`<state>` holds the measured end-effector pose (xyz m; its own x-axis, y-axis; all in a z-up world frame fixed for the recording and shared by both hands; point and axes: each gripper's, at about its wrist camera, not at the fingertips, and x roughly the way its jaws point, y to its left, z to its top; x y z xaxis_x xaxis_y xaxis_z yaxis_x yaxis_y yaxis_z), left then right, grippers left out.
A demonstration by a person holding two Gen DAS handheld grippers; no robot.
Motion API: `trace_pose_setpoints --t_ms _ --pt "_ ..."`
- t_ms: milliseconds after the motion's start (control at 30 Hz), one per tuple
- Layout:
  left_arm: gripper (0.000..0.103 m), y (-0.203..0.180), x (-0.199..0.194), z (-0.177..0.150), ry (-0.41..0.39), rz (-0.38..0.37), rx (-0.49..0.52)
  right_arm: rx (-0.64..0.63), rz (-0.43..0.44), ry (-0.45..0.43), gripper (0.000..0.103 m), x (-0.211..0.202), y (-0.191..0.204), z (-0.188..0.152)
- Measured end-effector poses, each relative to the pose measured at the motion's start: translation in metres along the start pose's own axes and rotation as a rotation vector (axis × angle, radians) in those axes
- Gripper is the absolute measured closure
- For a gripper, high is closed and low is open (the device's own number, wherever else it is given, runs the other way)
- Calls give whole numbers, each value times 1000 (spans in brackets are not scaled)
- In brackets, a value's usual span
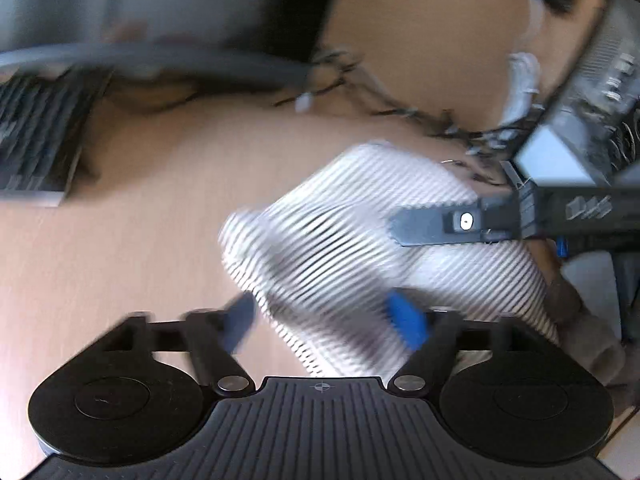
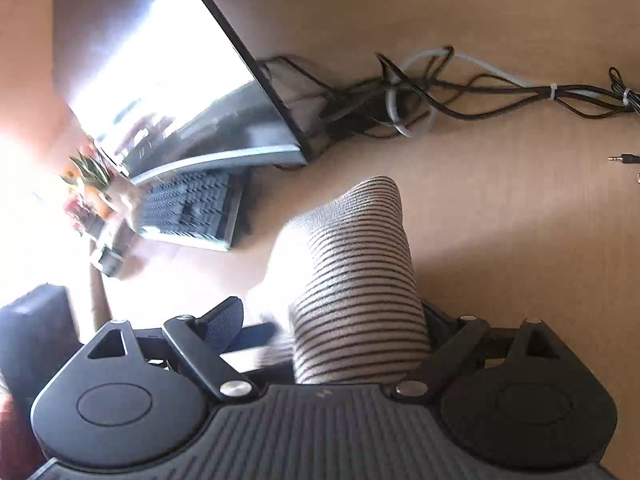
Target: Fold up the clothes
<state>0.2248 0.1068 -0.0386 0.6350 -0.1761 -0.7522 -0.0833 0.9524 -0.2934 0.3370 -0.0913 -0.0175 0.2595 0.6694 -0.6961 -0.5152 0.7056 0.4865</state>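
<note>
jaws: I am holding both spread wide, gripping nothing; striped cloth (image 1: 344,240) lying between them
risk: folded cloth springing apart at twelve o'clock on the tabletop (image 2: 500,240)

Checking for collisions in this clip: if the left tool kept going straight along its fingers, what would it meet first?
Most likely the striped garment, which already lies between the open fingers of the left tool. Beyond it is the right tool, though blur makes depth uncertain.

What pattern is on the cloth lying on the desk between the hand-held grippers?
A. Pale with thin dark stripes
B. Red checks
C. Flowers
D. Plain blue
A: the striped cloth is pale with thin dark lines running across it, which the left wrist view also shows.
</note>
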Motion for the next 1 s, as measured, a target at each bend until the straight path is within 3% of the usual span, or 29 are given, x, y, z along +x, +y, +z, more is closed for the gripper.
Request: trace_pose_setpoints --t_ms 100,300,433,733,800,900,1000 --pt "17 8 2 -7 0 -11 -107 15 -80 21 16 -1 -17 -12" --pt "16 2 1 -8 -24 23 -84 -18 18 76 14 -33 -23 -54" --pt "17 7 -1 -7 -20 -1 -128 -40 -2 92 14 -34 -22 -73" --pt "18 25 -56 -23 -63 14 -186 -216 -38 72 13 -7 26 -50" --pt "24 33 -63 -29 -62 27 -203 -245 -29 64 13 7 39 -43" --pt "41 43 -63 -36 -45 97 -194 -288 -7 65 13 29 59 -29" --pt "42 59 -63 -38 -54 109 -246 -311 19 80 13 43 72 -17"
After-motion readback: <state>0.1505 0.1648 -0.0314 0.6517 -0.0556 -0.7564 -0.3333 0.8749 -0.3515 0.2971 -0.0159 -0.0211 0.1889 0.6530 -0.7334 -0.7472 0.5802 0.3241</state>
